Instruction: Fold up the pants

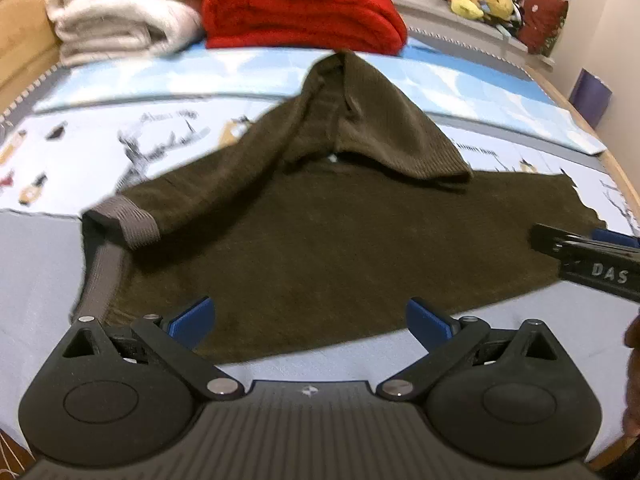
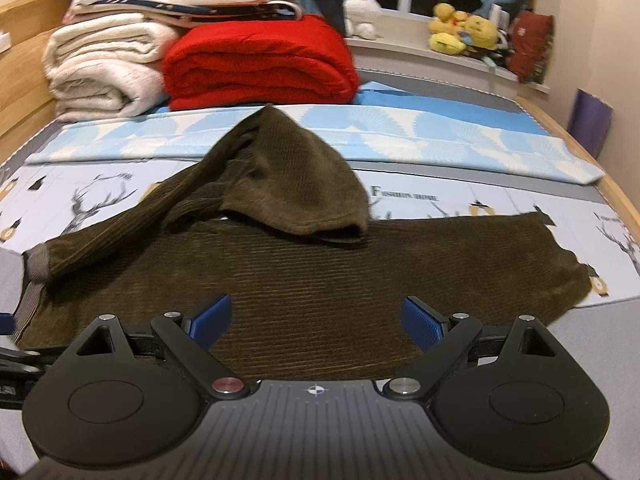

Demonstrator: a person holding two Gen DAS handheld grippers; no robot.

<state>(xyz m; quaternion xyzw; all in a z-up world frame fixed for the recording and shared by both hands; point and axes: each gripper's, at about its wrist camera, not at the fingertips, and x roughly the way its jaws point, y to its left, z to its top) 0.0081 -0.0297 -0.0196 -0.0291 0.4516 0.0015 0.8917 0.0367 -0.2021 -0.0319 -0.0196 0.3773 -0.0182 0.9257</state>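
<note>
Pants (image 2: 320,264) (dark brown), just ahead of gaping right hand-held gripper (image 2: 316,320)

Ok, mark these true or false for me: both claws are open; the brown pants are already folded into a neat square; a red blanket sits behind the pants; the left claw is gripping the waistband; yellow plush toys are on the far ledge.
1. Both claws are open. True: the left claw and the right claw hold nothing.
2. The dark brown corduroy pants are a neat square. False: one leg lies bunched over the rest.
3. A folded red blanket sits behind the pants. True.
4. The left claw grips the grey elastic waistband. False: it is empty, beside it.
5. Yellow plush toys sit on the far ledge. True.
</note>
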